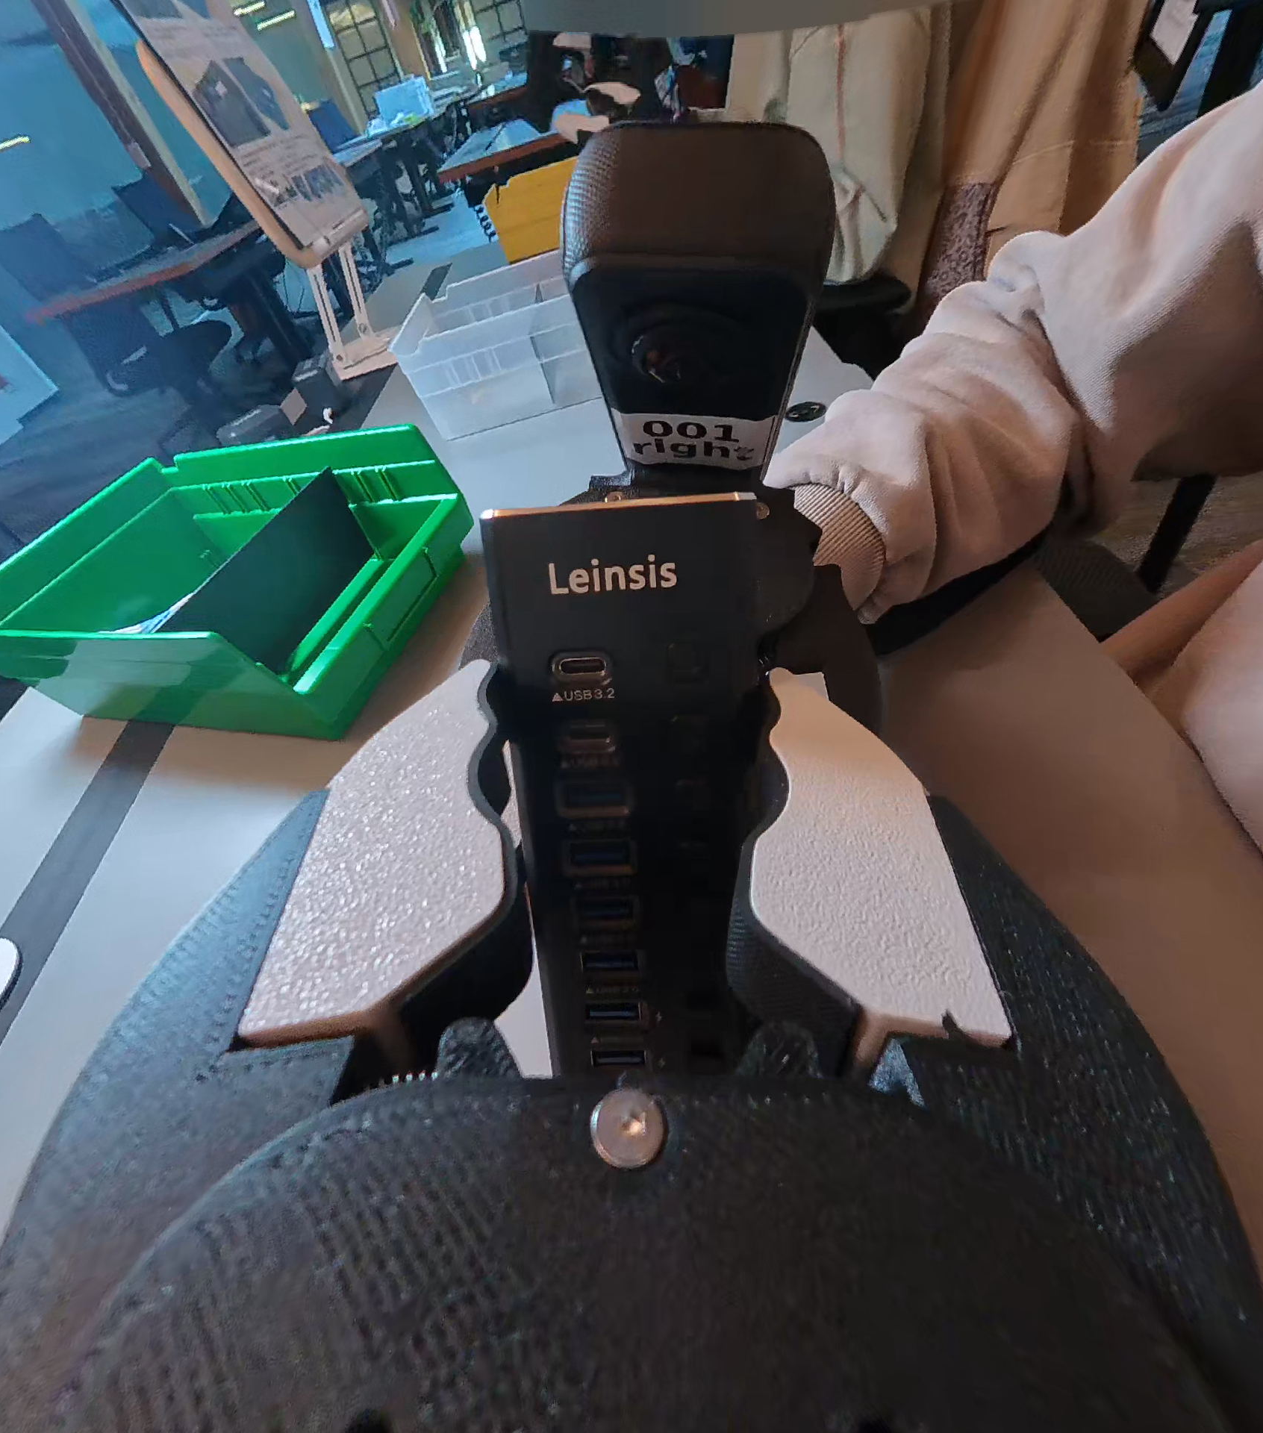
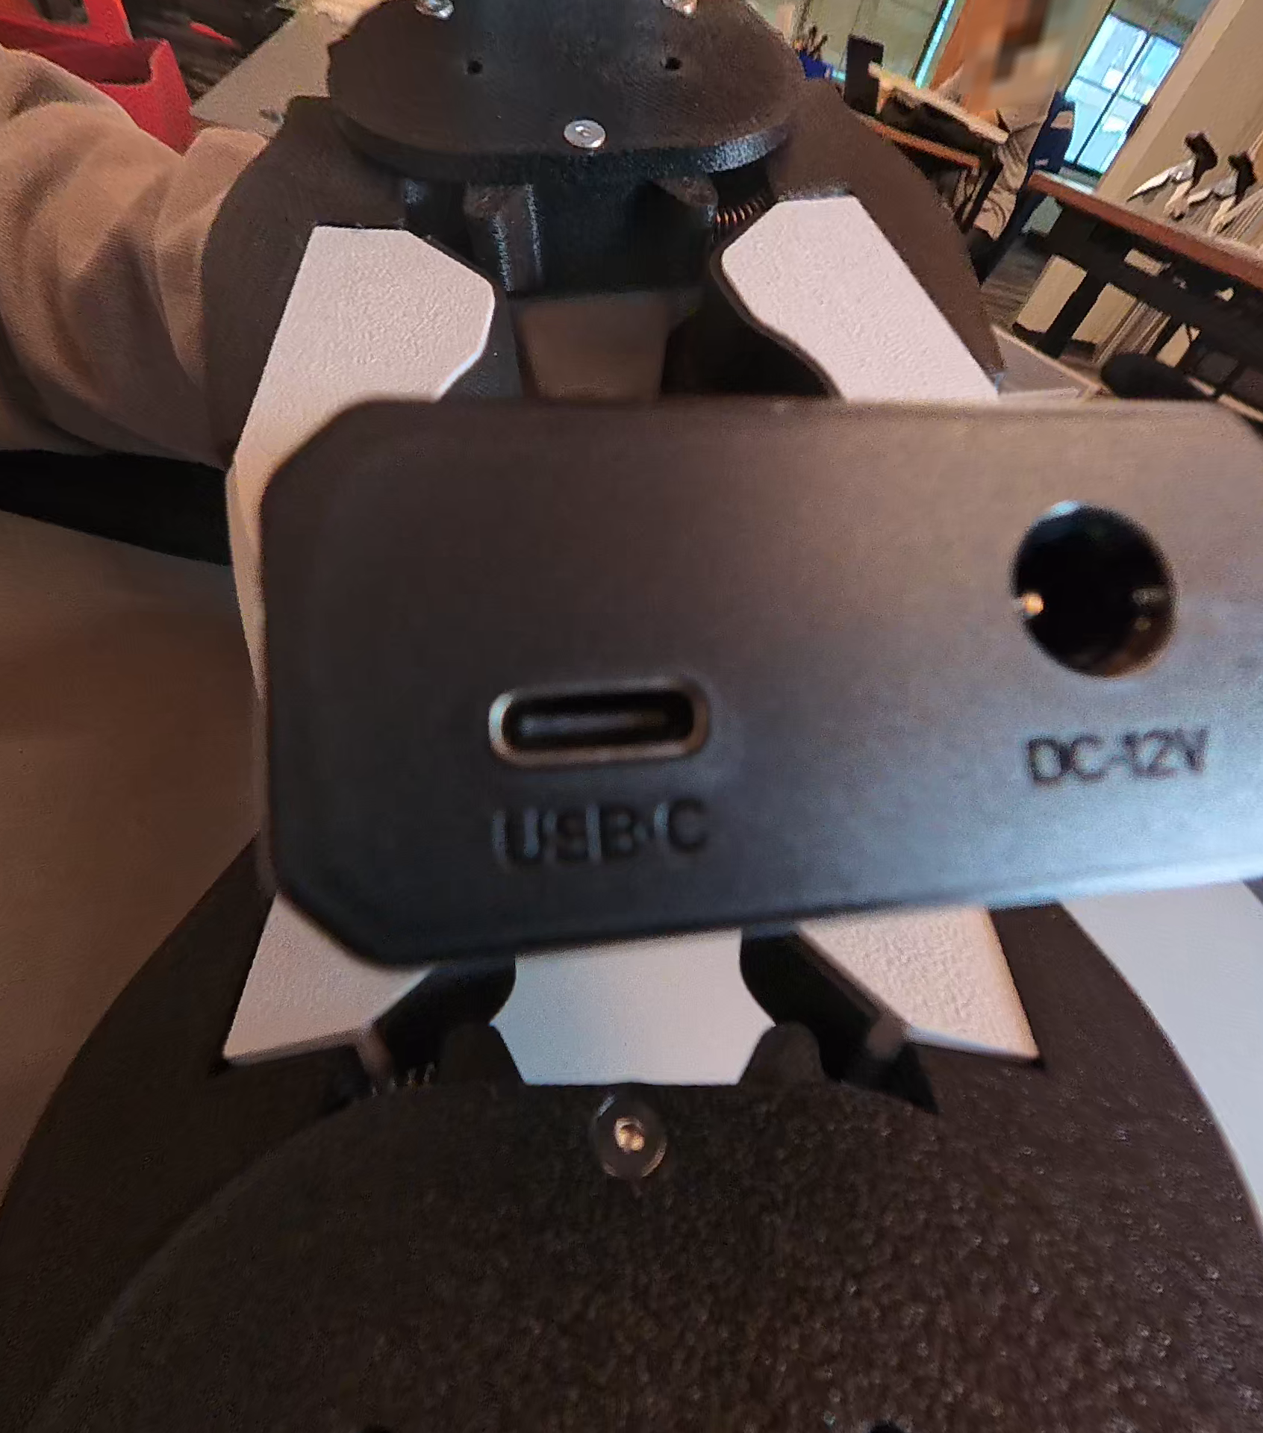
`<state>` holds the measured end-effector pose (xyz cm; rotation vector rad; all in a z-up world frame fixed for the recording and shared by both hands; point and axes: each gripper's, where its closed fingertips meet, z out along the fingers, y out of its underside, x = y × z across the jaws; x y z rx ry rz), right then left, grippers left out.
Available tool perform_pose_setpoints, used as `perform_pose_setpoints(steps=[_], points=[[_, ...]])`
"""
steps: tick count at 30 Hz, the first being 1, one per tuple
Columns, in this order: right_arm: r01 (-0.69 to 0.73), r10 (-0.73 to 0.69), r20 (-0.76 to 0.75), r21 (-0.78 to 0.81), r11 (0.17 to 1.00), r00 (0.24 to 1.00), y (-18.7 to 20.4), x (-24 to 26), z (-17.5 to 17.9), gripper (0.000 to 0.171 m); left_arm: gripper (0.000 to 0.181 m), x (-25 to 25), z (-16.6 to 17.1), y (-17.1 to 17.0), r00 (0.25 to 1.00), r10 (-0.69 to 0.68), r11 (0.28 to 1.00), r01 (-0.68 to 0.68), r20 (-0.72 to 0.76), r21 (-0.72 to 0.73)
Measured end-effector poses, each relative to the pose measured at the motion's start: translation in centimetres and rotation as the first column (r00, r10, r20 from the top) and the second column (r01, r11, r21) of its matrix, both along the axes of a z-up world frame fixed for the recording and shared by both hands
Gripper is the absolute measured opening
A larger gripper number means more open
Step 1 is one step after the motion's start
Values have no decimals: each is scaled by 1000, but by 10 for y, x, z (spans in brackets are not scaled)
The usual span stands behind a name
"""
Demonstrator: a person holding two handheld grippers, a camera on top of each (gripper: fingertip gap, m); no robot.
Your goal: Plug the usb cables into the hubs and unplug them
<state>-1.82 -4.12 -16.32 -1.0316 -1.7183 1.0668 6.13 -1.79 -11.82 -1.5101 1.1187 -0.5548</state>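
A long black USB hub (image 1: 628, 605) with a row of ports on top lies between my left gripper's white fingers (image 1: 396, 876). My left gripper (image 1: 628, 721) is shut on its sides and holds it above the table. My right gripper's camera body (image 1: 690, 349) faces me just past the hub's far end. In the right wrist view the hub's end face (image 2: 768, 659), with a USB-C port and a round power socket, fills the middle and hides my right gripper's (image 2: 628, 985) fingertips. Only its finger bases (image 2: 318, 1000) show. The left gripper (image 2: 613, 310) shows beyond. No cable is in view.
A green bin (image 1: 225, 605) with a dark divider sits on the pale table (image 1: 147, 814) to the left. A clear plastic tray (image 1: 489, 349) and a yellow bin (image 1: 527, 209) stand farther back. A person's cream sleeve (image 1: 1001, 388) is on the right. Tip to tip, the grippers are about 8 centimetres apart.
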Motion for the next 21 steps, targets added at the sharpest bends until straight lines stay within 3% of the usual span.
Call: perform_pose_setpoints(steps=[1, 10, 15, 18, 21], points=[[-1, 1, -10, 1, 1000, 1000, -1, 0, 1, 72, 61, 0, 1, -1, 1000, -8, 1000, 8, 6, -3], [-9, 8, -43, -26, 1000, 999, -4, 1, 6, 71, 61, 1, 3, -5, 1000, -20, 999, 21, 9, -43], [-1, -12, -89, -139, 990, 996, 9, 4, 17, 71, 60, -27, 43, 1, 980, 28, 997, -14, 199, -71], [6, -29, -120, -186, 983, 992, 18, 7, 26, 70, 57, -69, 69, 10, 957, 128, 992, -124, 259, -30], [35, -59, -143, -164, 986, 988, 29, 12, 36, 71, 54, -134, 79, 26, 919, 337, 939, -345, 203, 4]])
